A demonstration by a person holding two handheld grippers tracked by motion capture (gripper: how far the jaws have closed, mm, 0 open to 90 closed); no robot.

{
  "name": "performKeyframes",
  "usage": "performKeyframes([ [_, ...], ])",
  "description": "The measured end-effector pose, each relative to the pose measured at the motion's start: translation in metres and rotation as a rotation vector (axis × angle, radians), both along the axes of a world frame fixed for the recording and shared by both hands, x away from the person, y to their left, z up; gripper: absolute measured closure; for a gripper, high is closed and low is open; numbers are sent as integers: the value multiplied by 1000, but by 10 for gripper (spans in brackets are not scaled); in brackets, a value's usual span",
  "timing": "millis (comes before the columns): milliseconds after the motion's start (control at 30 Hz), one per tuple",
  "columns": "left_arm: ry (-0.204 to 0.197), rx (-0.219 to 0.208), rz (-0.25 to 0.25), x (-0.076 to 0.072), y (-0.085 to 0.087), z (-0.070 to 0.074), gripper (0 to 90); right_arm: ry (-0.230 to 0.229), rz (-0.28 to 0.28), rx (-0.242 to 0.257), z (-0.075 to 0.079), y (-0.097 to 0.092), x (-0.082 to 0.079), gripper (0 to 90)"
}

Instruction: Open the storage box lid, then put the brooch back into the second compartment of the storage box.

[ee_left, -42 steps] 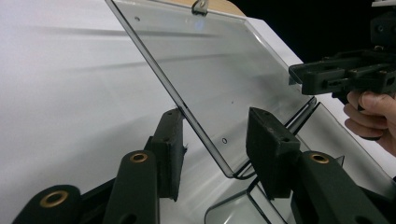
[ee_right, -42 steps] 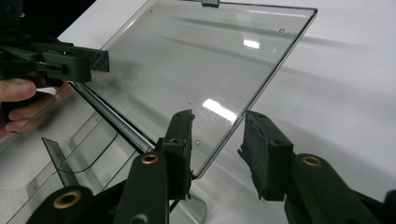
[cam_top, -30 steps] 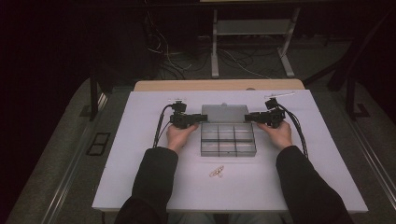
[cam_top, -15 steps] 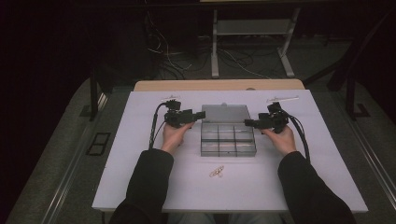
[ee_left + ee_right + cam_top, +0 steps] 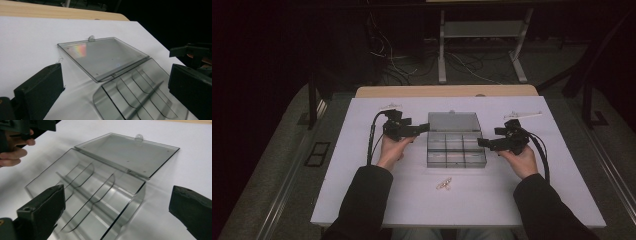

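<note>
A clear plastic compartment box (image 5: 456, 150) lies mid-table with its lid (image 5: 454, 122) folded flat to the far side. My left gripper (image 5: 426, 128) hovers at the box's left edge, and my right gripper (image 5: 482, 143) at its right edge. Both have just been opening their jaws, which now stand wide with nothing gripped. From the left gripper view, the gripper (image 5: 115, 92) looks across the lid (image 5: 105, 56) and the divided tray (image 5: 140, 97). Beyond the right gripper (image 5: 117, 215) the box (image 5: 95, 192) appears empty, lid (image 5: 130, 152) behind it.
A small pale object (image 5: 443, 184) lies on the white board (image 5: 362, 190) in front of the box. Thin pale strips rest at the far left (image 5: 388, 106) and far right (image 5: 522, 114). A wooden table edge (image 5: 447, 91) runs behind, and the floor beyond holds cables.
Both grippers have opened their jaws wide and drawn back from the box's sides. The right hand moved outward and toward me, and the left shifted slightly. The lid lies flat.
</note>
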State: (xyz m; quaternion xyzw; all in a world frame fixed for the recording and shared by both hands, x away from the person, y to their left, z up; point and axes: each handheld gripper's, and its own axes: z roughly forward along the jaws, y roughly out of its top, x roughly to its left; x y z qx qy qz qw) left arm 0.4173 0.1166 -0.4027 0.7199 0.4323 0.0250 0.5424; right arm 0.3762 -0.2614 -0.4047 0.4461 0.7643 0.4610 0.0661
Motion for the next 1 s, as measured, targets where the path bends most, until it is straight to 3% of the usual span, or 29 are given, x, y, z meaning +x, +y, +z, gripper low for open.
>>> performKeyframes([
  [333,-49,21,-58,-25,-2,13,0,-16,36,41,5,-2,-38,4],
  [567,-64,30,-100,-42,-3,18,0,-15,43,34,3,-7,-62,5],
  [700,-81,42,-124,-53,-6,20,0,-10,47,25,1,-9,-70,4],
  [1000,-71,61,-174,-68,-15,16,0,-1,48,27,-5,-15,-86,5],
])
